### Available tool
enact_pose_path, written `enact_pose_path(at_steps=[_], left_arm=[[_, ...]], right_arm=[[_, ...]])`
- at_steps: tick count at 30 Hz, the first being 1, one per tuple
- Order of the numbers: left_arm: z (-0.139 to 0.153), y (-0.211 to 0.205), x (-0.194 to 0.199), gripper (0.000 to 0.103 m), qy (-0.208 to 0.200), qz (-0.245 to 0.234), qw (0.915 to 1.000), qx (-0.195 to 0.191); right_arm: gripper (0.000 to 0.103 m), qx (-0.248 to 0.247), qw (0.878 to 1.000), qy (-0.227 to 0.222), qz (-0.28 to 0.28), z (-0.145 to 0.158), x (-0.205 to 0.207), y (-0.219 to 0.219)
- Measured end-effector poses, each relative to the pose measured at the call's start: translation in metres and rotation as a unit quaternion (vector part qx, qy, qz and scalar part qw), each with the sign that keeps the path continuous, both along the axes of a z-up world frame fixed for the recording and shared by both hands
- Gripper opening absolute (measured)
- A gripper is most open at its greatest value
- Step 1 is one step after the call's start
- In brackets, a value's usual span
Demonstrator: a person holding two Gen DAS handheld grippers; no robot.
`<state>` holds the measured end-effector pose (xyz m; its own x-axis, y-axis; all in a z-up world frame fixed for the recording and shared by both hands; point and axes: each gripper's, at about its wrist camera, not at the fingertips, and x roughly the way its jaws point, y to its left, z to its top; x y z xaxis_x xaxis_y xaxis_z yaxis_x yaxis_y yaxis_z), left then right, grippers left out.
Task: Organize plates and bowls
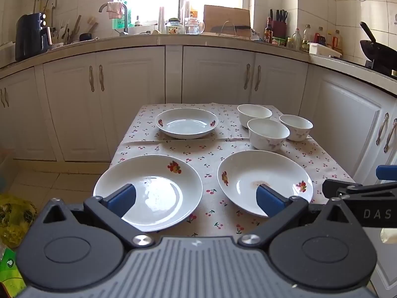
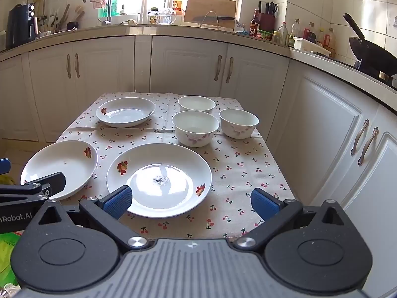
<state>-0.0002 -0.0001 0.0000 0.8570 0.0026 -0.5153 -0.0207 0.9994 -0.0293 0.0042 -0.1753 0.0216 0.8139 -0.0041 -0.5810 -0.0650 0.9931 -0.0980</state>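
Three white flower-printed plates lie on the cherry-print tablecloth: near left (image 1: 153,188) (image 2: 62,166), near right (image 1: 263,178) (image 2: 158,176), and far left (image 1: 187,123) (image 2: 125,111). Three white bowls cluster at the far right: back (image 1: 254,114) (image 2: 196,104), front (image 1: 268,134) (image 2: 195,128), right (image 1: 295,126) (image 2: 238,123). My left gripper (image 1: 196,200) is open and empty above the near edge, between the two near plates. My right gripper (image 2: 191,202) is open and empty above the near right plate's front edge.
The small table (image 1: 218,149) stands in a kitchen with white cabinets (image 1: 129,94) behind and to the right (image 2: 335,129). A black wok (image 2: 372,54) sits on the right counter. Bags (image 1: 15,216) lie on the floor at the left.
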Motion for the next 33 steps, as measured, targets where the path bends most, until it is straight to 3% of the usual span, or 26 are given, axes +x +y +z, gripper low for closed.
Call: enact_pose_path(at_steps=[33], left_arm=[[0.009, 0.0, -0.004, 0.102, -0.004, -0.003, 1.0, 0.0]], right_arm=[[0.103, -0.002, 1.0, -0.006, -0.006, 0.002, -0.003, 0.0]])
